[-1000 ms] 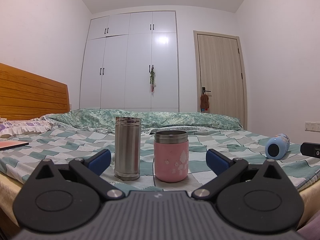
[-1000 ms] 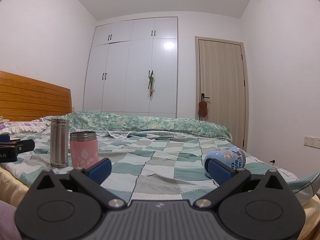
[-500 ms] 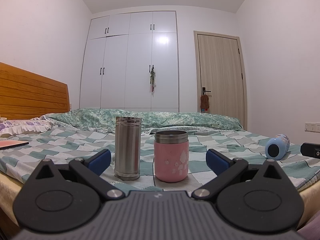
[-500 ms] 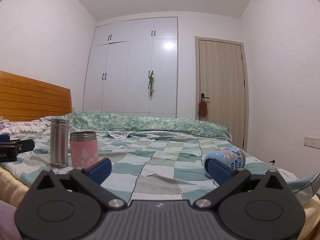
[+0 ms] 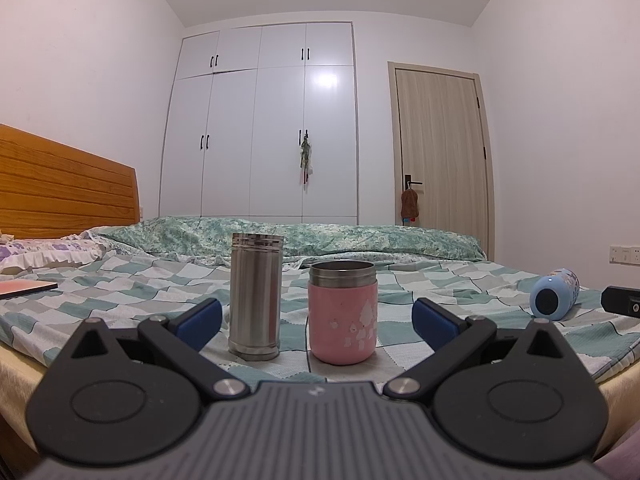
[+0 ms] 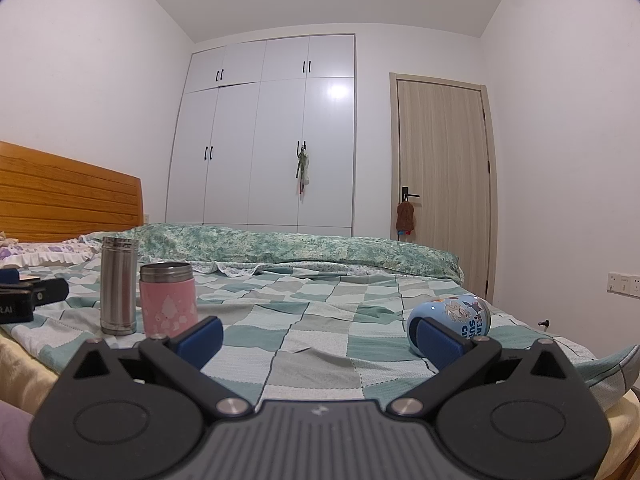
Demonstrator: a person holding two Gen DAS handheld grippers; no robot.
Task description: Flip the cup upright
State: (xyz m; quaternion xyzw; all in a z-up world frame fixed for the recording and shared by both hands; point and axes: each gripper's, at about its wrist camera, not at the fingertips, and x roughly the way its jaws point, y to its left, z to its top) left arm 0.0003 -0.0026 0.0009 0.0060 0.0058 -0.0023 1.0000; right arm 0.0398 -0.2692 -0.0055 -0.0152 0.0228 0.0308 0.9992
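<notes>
Only one cup needs righting: the blue cartoon-print cup (image 6: 454,322) lies on its side on the checked bedspread (image 6: 320,344), well apart from the two vessels already upright, a tall steel flask (image 6: 118,286) and a pink cup (image 6: 168,299) that stand just beside each other. So three drinking vessels in all, one down.

The right hand-held gripper (image 6: 318,330) hovers low over the bed with its jaws spread wide and nothing between them; its right blue pad (image 6: 438,338) overlaps the cup in view, though whether it touches is unclear. The left hand-held gripper (image 5: 316,318) is likewise spread and empty, facing the flask and pink cup.

Likely the blue cup is light, rigid and smooth-walled, so it may roll or slip on the soft bedding. Taking it across the barrel near its middle seems safest, squeezing firmly before tipping it onto its base.
</notes>
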